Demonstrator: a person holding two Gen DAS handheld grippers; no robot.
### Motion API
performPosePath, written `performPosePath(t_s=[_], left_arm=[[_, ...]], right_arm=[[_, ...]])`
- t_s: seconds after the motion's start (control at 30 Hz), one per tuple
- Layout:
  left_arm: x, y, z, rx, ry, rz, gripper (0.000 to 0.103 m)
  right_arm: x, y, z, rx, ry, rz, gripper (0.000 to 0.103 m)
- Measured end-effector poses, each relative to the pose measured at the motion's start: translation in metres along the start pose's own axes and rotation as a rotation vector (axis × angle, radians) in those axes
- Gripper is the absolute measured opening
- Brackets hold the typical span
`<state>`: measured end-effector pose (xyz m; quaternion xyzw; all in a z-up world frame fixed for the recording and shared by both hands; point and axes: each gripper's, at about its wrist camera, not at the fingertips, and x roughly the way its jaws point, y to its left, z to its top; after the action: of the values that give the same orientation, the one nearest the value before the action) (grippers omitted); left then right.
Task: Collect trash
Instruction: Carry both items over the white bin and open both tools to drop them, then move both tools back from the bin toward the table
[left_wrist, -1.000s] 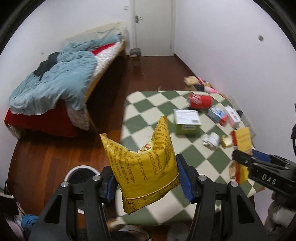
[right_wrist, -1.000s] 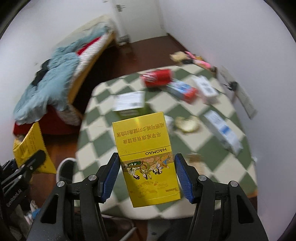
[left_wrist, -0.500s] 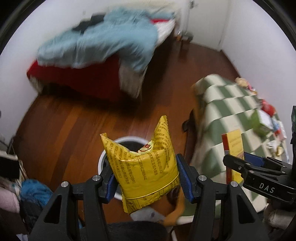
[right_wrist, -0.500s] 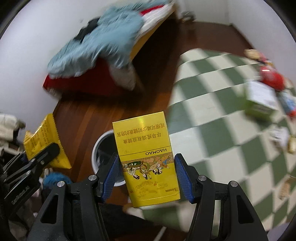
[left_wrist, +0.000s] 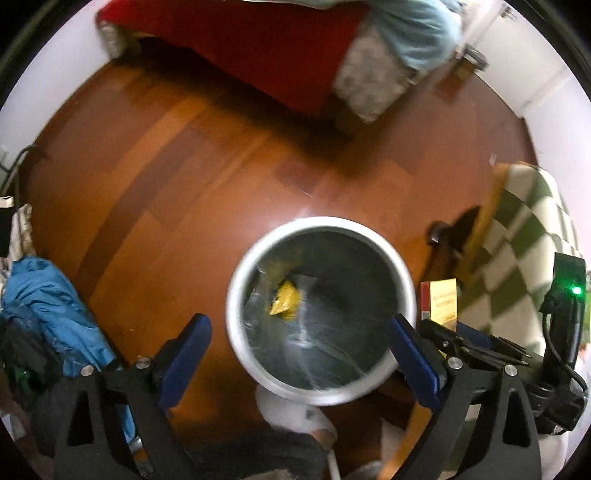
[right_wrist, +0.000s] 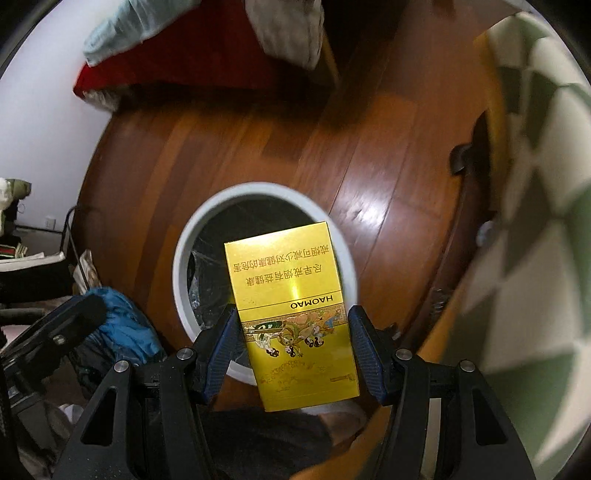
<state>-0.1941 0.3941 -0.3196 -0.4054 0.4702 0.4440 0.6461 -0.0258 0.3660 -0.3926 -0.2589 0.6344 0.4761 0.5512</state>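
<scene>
- The left gripper (left_wrist: 297, 334) hangs over the bin with its blue pads (left_wrist: 188, 341) spread wide apart and nothing between them.
- The right gripper (right_wrist: 291, 345) is clamped on a yellow box (right_wrist: 293, 325), one pad against each long side; the box stands upright over the near part of the bin's mouth.
- The bin (left_wrist: 400, 273) is round with a pale rim and a dark plastic liner, standing on the wooden floor (left_wrist: 192, 155).
- A yellow packet (left_wrist: 284, 301) lies inside the bin on the liner, left of the middle.
- A blue cloth bundle (left_wrist: 48, 306) sits on the floor to the left of the bin.
- A green-and-white checked tablecloth (left_wrist: 532, 236) shows at the right edge.
- Farthest off, a bed (left_wrist: 258, 48) with red and light blue bedding.
</scene>
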Motion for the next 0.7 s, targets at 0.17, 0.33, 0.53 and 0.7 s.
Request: performPosePath(t_s=[0.17,0.33,0.53,0.7], left_arm=[[0.009,0.022,-0.007,-0.019,-0.065,0.146,0.096],[0.002,0.035,-0.031,-0.023,-0.073,0.223,0.096],[-0.006,0.035,-0.05,-0.027,-0.042,0.224,0.096],[-0.022,0.029,-0.052,-0.022,-0.063,0.22,0.096]], right_arm=[[0.033,0.013,0.012,-0.042,0.023,-0.006,0.103],[0.037,0.025,-0.003,-0.106,0.014,-0.096,0.103],[0.021,0.017,-0.025,-0.143,0.004,-0.187,0.103],[0.003,0.016,-0.036,-0.152,-0.011,-0.191,0.103]])
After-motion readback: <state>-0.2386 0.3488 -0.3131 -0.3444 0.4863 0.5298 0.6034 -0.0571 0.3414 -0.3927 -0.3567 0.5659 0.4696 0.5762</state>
